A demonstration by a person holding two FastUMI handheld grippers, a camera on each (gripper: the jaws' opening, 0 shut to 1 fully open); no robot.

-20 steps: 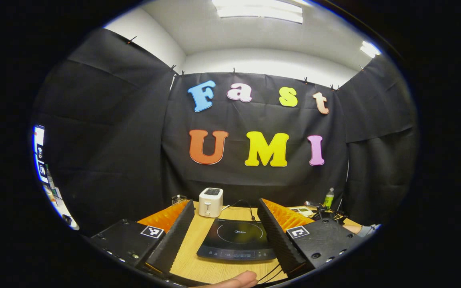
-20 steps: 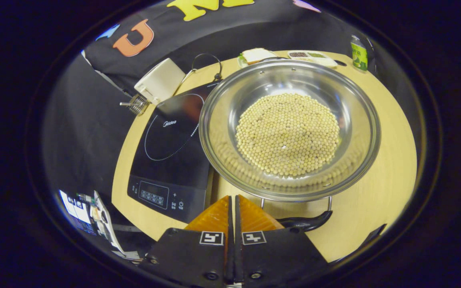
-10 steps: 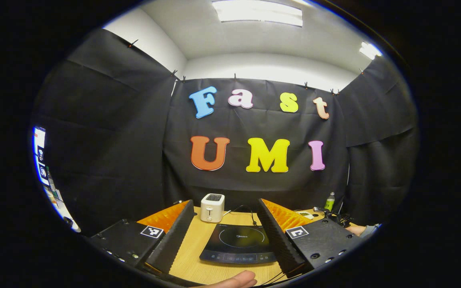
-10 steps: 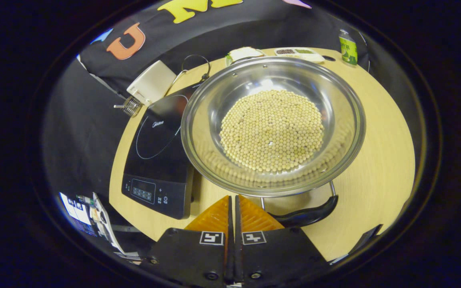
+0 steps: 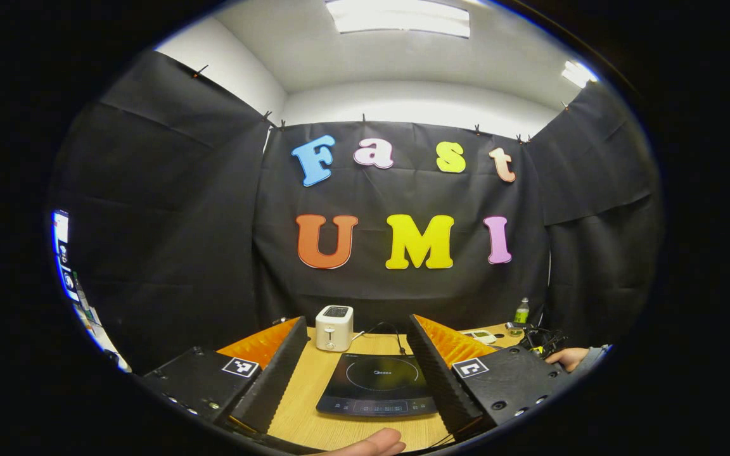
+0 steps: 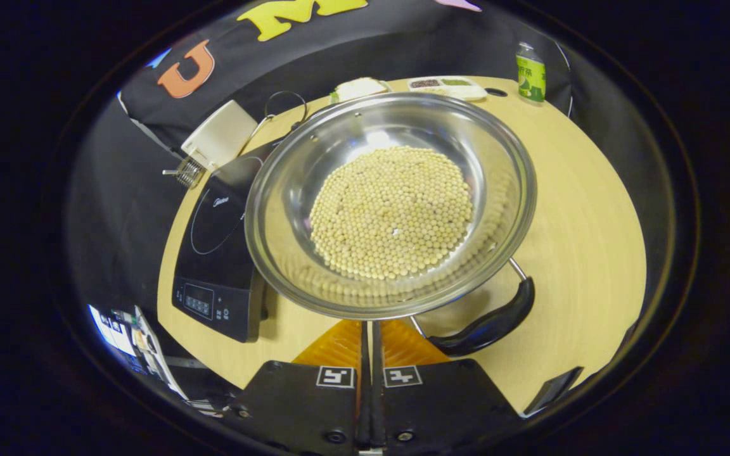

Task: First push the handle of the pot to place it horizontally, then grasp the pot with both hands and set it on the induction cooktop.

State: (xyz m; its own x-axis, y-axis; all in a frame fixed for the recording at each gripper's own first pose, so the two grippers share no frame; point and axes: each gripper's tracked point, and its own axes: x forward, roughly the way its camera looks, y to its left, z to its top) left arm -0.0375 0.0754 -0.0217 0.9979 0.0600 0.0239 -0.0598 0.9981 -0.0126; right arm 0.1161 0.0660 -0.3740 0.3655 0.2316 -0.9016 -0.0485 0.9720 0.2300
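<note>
My right tongs (image 6: 371, 329) are pressed together, pads flat against each other with nothing between them, their tips tucked just under the near rim of the pot (image 6: 390, 202). The black handle (image 6: 488, 323) sits just to the right of the tips, swung out at a slant on its wire arms. I judge that I am in the first step, nudging this handle toward level, and it is not there yet. The next move calls for the closed tips to bear sideways on the handle without shoving the whole pot across the table (image 6: 580, 215).

My left tongs (image 5: 358, 354) are spread wide and hold nothing, hanging above the near edge of the table with the induction cooktop (image 5: 377, 386) framed between the fingers. They are well placed to come in for the two-handed lift once the handle is level.

The pot is a broad, shallow steel pan, bright and reflective, with a flat bed of pale round beans covering its bottom. It stands on the table just right of the induction cooktop, its left rim overhanging the dark glass as the right gripper view has it. Loaded like that, I expect it to be heavy and apt to spill if tipped.

Beyond stand a white toaster (image 5: 334, 327) and a green bottle (image 6: 530, 62).
</note>
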